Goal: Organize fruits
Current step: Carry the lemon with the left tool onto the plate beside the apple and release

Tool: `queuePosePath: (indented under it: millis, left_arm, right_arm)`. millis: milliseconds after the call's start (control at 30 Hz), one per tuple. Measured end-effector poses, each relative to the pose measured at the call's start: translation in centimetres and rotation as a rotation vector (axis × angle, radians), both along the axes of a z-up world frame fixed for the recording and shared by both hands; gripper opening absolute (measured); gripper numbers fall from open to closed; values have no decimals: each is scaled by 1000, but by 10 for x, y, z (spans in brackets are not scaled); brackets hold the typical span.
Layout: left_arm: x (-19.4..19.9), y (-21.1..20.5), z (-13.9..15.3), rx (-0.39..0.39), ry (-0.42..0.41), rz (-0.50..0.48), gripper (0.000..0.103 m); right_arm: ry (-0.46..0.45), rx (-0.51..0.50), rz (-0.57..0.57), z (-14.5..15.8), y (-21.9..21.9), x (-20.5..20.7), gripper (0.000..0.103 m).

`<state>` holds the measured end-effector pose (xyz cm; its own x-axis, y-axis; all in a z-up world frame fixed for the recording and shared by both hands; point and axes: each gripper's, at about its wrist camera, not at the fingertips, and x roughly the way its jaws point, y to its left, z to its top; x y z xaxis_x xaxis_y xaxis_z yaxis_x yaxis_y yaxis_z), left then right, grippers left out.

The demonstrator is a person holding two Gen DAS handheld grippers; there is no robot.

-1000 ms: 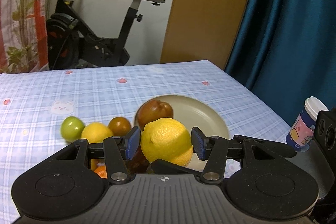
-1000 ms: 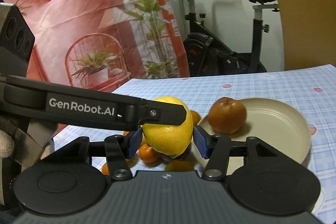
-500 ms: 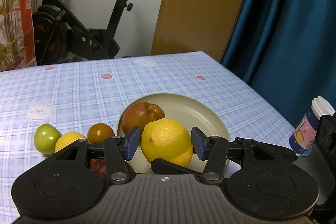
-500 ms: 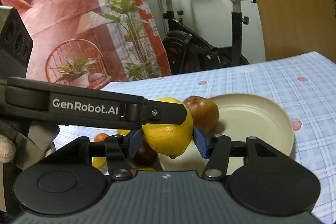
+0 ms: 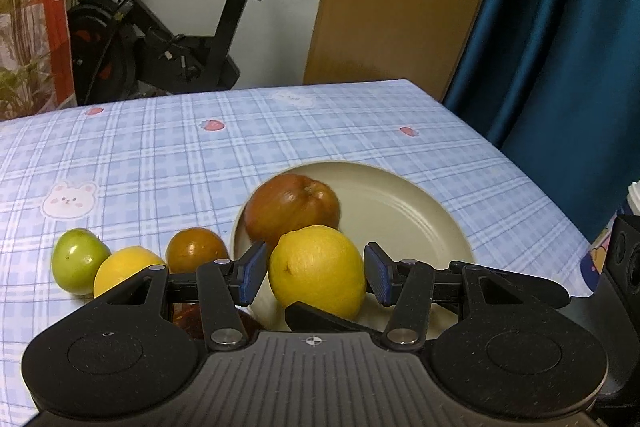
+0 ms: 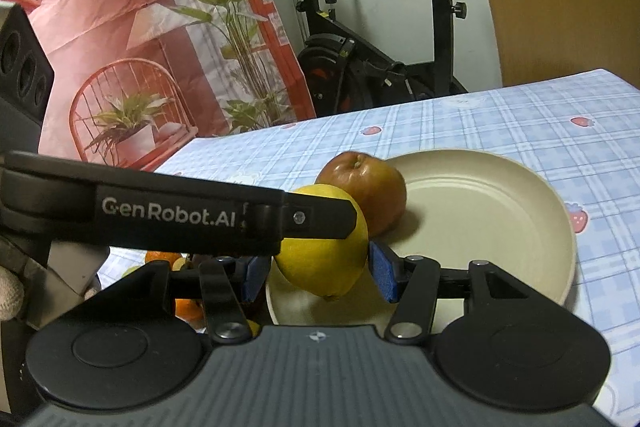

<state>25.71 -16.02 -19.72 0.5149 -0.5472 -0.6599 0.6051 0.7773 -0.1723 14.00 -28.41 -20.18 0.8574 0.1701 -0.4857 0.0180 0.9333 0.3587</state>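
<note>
A large yellow lemon point(image 5: 318, 271) point(image 6: 320, 259) hangs low over the near left part of the beige plate point(image 5: 400, 211) point(image 6: 480, 203). It is just in front of a red-brown apple point(image 5: 292, 205) point(image 6: 364, 187) that lies in the plate. My left gripper point(image 5: 316, 269) has its blue pads pressed on the lemon's sides. My right gripper point(image 6: 316, 273) is shut on the same lemon, crosswise to the left one. One right finger point(image 5: 316, 319) shows under the lemon in the left wrist view. A left finger point(image 6: 200, 215) crosses the lemon's top in the right wrist view.
Left of the plate on the checked cloth lie a green fruit point(image 5: 78, 259), a second lemon point(image 5: 124, 267), a brown-orange fruit point(image 5: 196, 249) and small oranges point(image 6: 188, 307). A paper cup point(image 5: 634, 195) stands near the table's right edge. An exercise bike point(image 5: 160, 39) stands behind the table.
Both grippers have carried the lemon rightward and downward, from above the loose fruits to over the plate's near rim beside the apple. Their hold on it looks the same.
</note>
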Motion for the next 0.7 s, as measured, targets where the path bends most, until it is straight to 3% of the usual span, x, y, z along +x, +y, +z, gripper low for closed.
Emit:
queuePosePath:
  millis: [333,700]
  left_arm:
    - [5,1,-7,-16,7,34,57]
    - [-18,18,16,29,-99,122,57]
  right_arm:
    - [2,-28,1,-5,5,5,56]
    - [-35,-86,-31,6,9,-13,57]
